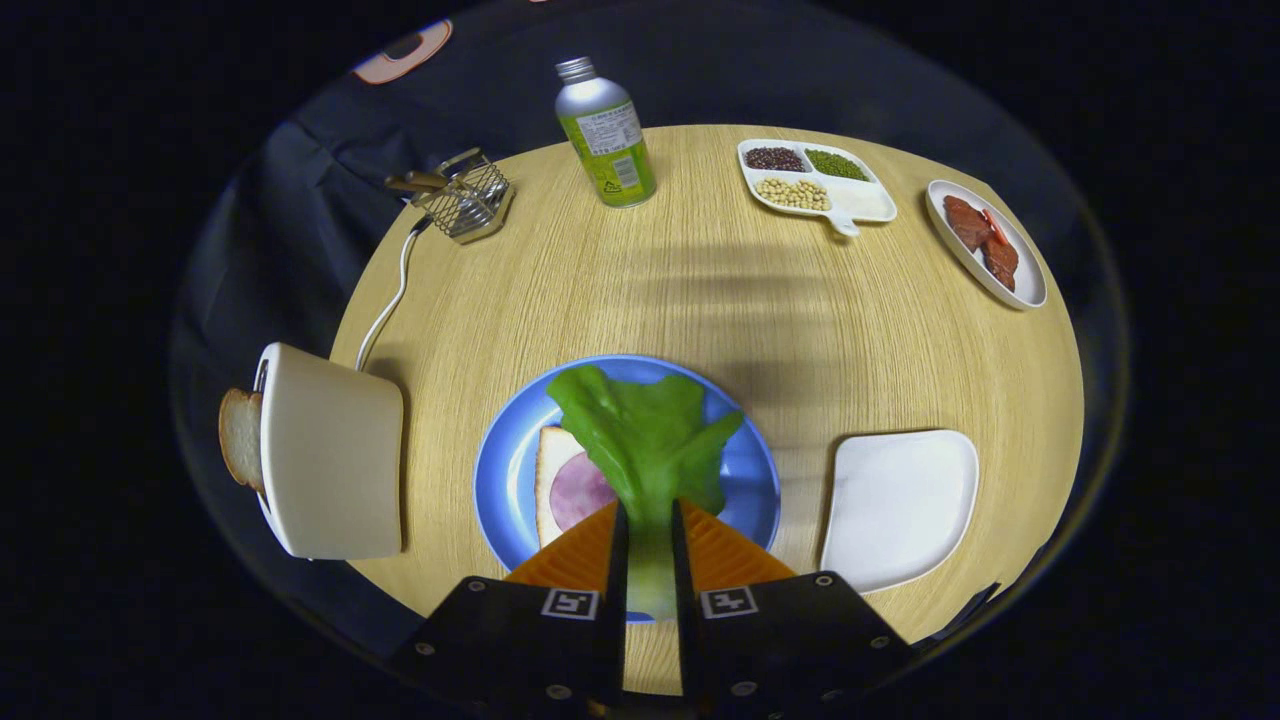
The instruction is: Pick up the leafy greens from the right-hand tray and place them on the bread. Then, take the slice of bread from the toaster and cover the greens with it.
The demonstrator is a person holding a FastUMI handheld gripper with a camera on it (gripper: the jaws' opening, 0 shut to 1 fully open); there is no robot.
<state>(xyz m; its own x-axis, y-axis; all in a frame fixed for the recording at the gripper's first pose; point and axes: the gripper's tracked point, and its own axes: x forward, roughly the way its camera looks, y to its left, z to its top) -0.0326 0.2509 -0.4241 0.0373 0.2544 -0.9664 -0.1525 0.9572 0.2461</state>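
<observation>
My gripper (648, 512) is shut on the pale stem of the leafy greens (645, 430), which hang over the blue plate (505, 470). Under the leaf lies a slice of bread (552, 470) with a round pink ham slice (580, 492) on top; the leaf hides their right part. To the left of the plate stands the white toaster (335, 455) with a slice of bread (240, 436) sticking out of its slot. The white tray (900, 505) to the right of the plate holds nothing.
At the back of the round wooden table (720, 290) stand a metal bottle with a green label (607, 135), a wire basket (465, 195), a divided dish of beans (815, 180) and an oval dish of meat slices (985, 240). The toaster's white cord (395, 290) runs back along the left side.
</observation>
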